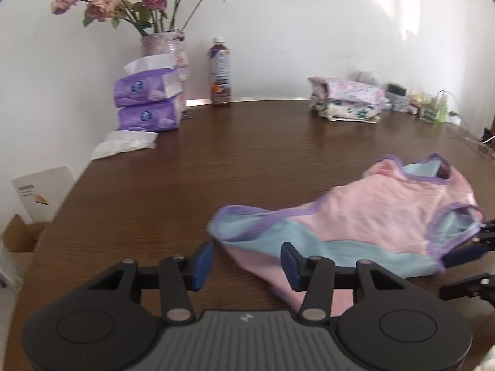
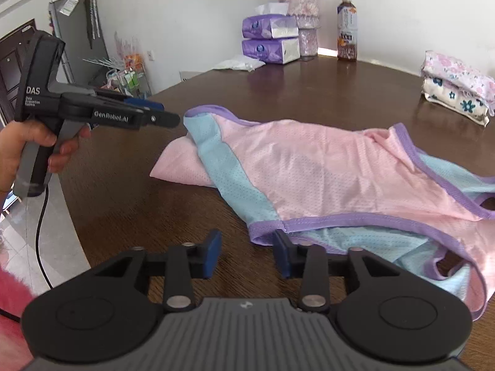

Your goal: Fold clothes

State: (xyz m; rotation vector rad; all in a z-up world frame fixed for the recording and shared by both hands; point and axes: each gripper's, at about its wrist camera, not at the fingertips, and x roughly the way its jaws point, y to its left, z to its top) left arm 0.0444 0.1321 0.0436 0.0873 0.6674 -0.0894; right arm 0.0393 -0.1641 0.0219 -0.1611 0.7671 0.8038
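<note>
Fingers of both grippers: left gripper [image 1: 246, 264] spread wide, holding nothing, poised over the near corner of the garment; right gripper [image 2: 247, 255] likewise spread and empty, its tips just beside the purple-bound hem. Desk [image 1: 185, 191]: brown wood grain, carrying all items. Sleeveless top [image 2: 324, 173]: lies rumpled near the front edge of the desk, partly doubled over itself; pink mesh body, light-blue side panels, purple binding at neck, armholes and hem. Handling, judged: very light, limp, slightly slick mesh, not fragile, likely to slide and bunch when dragged; best pinched at the bound hem corners [image 2: 266, 232] or shoulder straps, where the trim gives firmer purchase.
</note>
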